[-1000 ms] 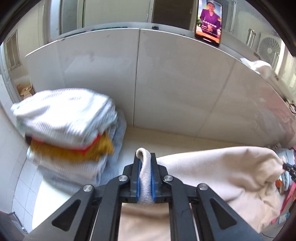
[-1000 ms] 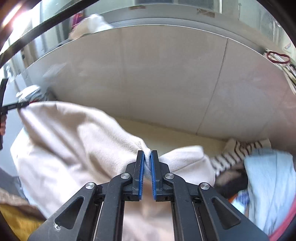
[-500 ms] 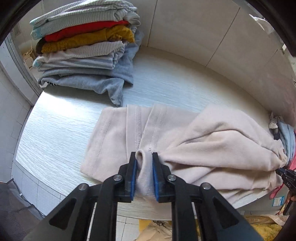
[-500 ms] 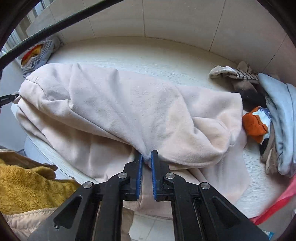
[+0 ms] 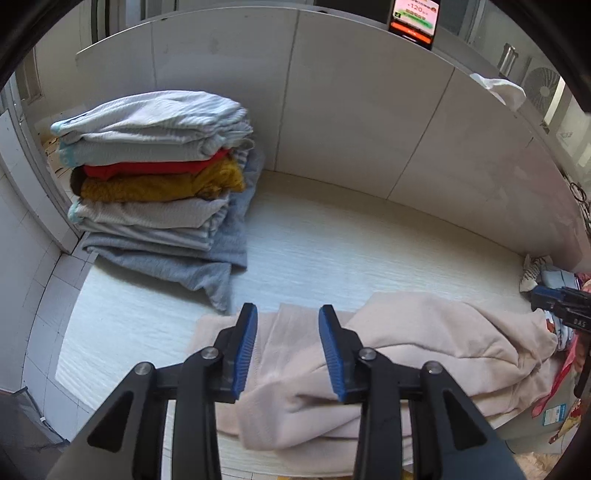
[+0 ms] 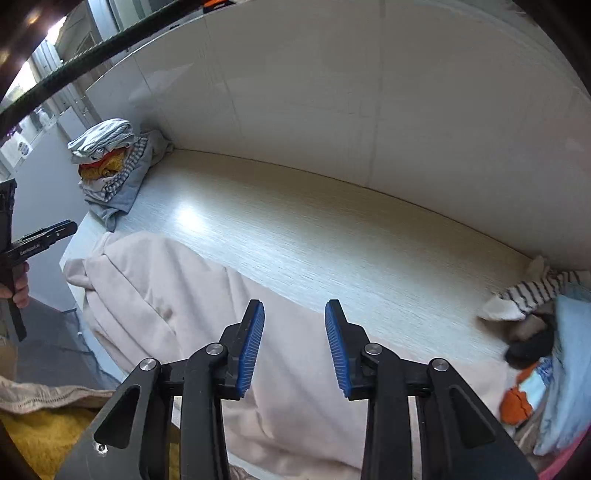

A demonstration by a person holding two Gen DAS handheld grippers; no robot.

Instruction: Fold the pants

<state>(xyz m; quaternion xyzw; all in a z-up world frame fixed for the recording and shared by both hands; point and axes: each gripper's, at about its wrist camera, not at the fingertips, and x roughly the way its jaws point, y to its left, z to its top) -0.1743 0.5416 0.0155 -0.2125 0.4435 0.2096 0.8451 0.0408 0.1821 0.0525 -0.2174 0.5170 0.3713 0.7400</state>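
Cream fleece pants (image 5: pixel 424 354) lie in a long rumpled bundle along the front edge of the pale wooden tabletop (image 5: pixel 351 243); the right wrist view shows them too (image 6: pixel 184 295). My left gripper (image 5: pixel 288 314) hovers over their left end, jaws opening, blue pads apart, cloth below them but not pinched. My right gripper (image 6: pixel 294 308) hangs above the middle of the pants, jaws opening too, nothing pressed between the pads. The right gripper's tip (image 5: pixel 554 299) shows at the right edge of the left wrist view, and the left gripper (image 6: pixel 40 236) with a hand appears at the left of the right wrist view.
A stack of folded clothes (image 5: pixel 155 177) sits at the back left against the white wall panel (image 5: pixel 369 110). A heap of unfolded laundry (image 6: pixel 546 325) with a striped piece lies at the right end. A phone (image 5: pixel 413 18) stands on the wall's top. Yellow fleece (image 6: pixel 44 435) lies below the table edge.
Both grippers lowered the pants onto the table, then let go: the fold of cloth pinched in each has dropped out and the jaws have spread apart. Both cameras tilted back up.
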